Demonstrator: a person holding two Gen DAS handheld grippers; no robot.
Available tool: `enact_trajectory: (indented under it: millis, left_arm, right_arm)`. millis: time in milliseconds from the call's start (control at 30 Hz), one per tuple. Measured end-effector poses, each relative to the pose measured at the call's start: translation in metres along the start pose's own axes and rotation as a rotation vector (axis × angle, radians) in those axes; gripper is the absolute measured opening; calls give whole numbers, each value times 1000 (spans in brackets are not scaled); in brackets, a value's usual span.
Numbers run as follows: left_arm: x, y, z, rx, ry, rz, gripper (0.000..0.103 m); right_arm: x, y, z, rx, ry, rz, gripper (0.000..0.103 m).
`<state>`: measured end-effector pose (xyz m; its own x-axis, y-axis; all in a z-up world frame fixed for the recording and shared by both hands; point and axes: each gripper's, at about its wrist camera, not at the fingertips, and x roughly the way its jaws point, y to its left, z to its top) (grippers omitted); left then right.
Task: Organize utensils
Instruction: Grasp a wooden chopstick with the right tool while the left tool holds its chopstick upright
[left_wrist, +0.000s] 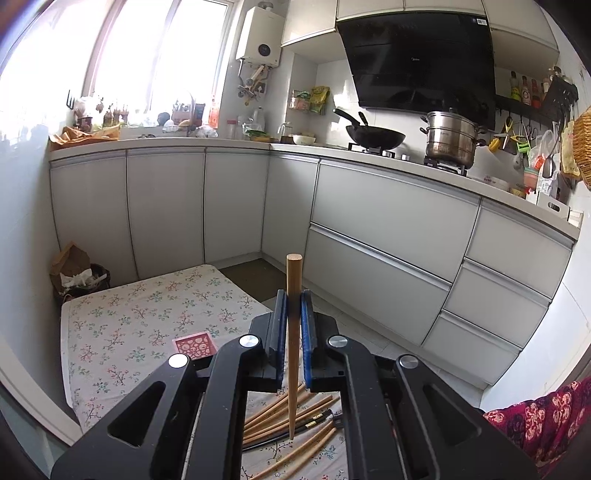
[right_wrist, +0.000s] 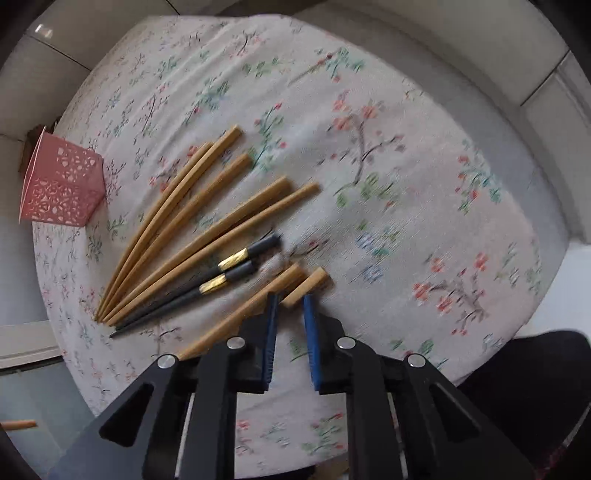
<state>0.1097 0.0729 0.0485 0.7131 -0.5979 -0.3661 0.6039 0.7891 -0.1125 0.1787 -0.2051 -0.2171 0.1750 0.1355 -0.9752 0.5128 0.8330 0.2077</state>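
While round wooden chopsticks (right_wrist: 207, 225) and two black ones (right_wrist: 207, 284) fan across the floral cloth (right_wrist: 406, 166), the left gripper (left_wrist: 294, 302) pinches one wooden chopstick (left_wrist: 294, 332) upright; the right gripper (right_wrist: 290, 306) hangs spread above another beside a perforated pink holder (right_wrist: 61, 184).

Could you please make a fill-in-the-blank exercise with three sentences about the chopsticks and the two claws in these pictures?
1. The left claw is shut on one ____ wooden chopstick.
2. The right claw hangs ____ over the wooden chopsticks on the floral tablecloth.
3. The two black chopsticks each carry a ____ band.

Missing words: light-brown; open; gold
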Motion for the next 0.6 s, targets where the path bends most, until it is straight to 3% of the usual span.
enact_trajectory:
  millis: [33, 233, 300, 333, 400, 500, 567, 600]
  left_arm:
    - [0, -1, 0, -3, -1, -2, 7]
    - [7, -8, -1, 2, 9, -10, 7]
    - [10, -9, -1, 4, 15, -6, 7]
    - [11, -8, -2, 3, 17, -7, 7]
    - [12, -7, -2, 2, 21, -4, 7]
    - [12, -5, -2, -5, 23, 0, 7]
    - [14, -3, -2, -17, 28, 10, 7]
    - [14, -3, -2, -22, 30, 15, 7]
  right_arm:
    - [-2, -8, 5, -2, -17, -10, 14]
    - [5, -36, 14, 66, 99, 72, 18]
    - [4, -32, 9, 79, 72, 54, 21]
    - [3, -29, 8, 86, 62, 49, 27]
    - [1, -26, 3, 114, 46, 8, 28]
    - [7, -9, 4, 134, 14, -32, 22]
    - [6, -14, -1, 165, 1, 10, 14]
    - [8, -21, -2, 194, 4, 81, 9]
